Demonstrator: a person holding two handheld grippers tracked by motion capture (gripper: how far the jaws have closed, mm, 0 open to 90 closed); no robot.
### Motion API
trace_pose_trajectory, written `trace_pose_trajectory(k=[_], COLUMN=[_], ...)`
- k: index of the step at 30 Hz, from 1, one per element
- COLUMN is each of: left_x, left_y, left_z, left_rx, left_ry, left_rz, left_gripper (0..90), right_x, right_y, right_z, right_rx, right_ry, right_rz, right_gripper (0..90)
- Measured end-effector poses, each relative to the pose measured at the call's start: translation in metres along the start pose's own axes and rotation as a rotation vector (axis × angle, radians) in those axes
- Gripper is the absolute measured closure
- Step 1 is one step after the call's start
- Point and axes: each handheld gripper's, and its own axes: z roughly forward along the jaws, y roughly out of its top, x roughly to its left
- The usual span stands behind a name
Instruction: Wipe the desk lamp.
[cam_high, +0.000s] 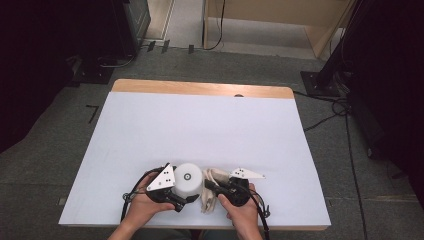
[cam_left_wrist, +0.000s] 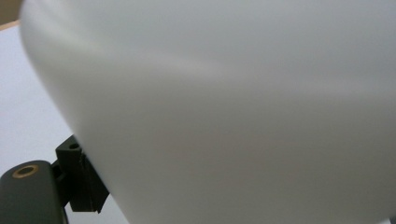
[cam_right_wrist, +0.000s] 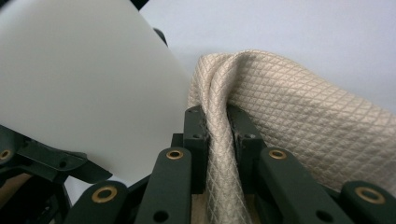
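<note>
A white cup (cam_high: 187, 176) lies on its side near the front edge of the white table (cam_high: 200, 125), its round end facing up. My left gripper (cam_high: 182, 189) is clamped around the cup. In the left gripper view, the cup's wall (cam_left_wrist: 233, 116) is very close and one of the fingers (cam_left_wrist: 86, 182) presses against it. A beige quilted cloth (cam_high: 207, 202) lies bunched just right of the cup. My right gripper (cam_high: 209, 186) is shut on a fold of that cloth (cam_right_wrist: 299, 116). In the right gripper view its tips (cam_right_wrist: 217, 116) pinch the fold, with the cup (cam_right_wrist: 79, 84) to the left.
The table's far side ends in a wooden strip (cam_high: 200, 89). Dark equipment stands (cam_high: 320, 80) and cables (cam_high: 345, 125) sit on the grey floor around it. The white surface stretches bare beyond the hands.
</note>
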Motion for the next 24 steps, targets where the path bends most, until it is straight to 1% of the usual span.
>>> trace_pose_trajectory(k=[5, 8, 10, 12, 15, 17, 19, 22, 24], left_x=[-0.001, -0.001, -0.002, -0.003, -0.006, -0.008, -0.011, -0.013, -0.014], left_y=[0.001, 0.002, 0.003, 0.004, 0.007, 0.010, 0.013, 0.016, 0.017], left_z=[-0.003, -0.005, -0.006, -0.006, -0.006, -0.006, -0.006, -0.006, -0.006], left_rx=[0.019, 0.036, 0.046, 0.056, 0.075, 0.093, 0.103, 0.113, 0.116], left_ry=[0.010, 0.014, 0.009, 0.012, 0.016, 0.017, 0.016, 0.018, 0.023], left_rz=[0.003, 0.011, 0.009, 0.012, 0.023, 0.039, 0.044, 0.057, 0.059], left_gripper=[8.1, 8.1, 8.2, 8.2, 8.2, 8.2, 8.3, 8.3, 8.3], right_x=[0.003, 0.008, 0.016, 0.023, 0.035, 0.043, 0.050, 0.058, 0.059], right_y=[0.011, 0.021, 0.030, 0.037, 0.045, 0.047, 0.047, 0.045, 0.044], right_z=[-0.012, -0.022, -0.032, -0.039, -0.047, -0.049, -0.047, -0.043, -0.041], right_rx=[-0.054, -0.094, -0.135, -0.162, -0.190, -0.191, -0.179, -0.155, -0.143], right_ry=[0.012, 0.034, 0.057, 0.079, 0.099, 0.117, 0.126, 0.121, 0.109], right_rz=[-0.007, -0.017, -0.030, -0.051, -0.101, -0.138, -0.173, -0.211, -0.235], right_gripper=[79.9, 79.9, 79.9, 79.9, 79.9, 79.8, 79.7, 79.6, 79.6])
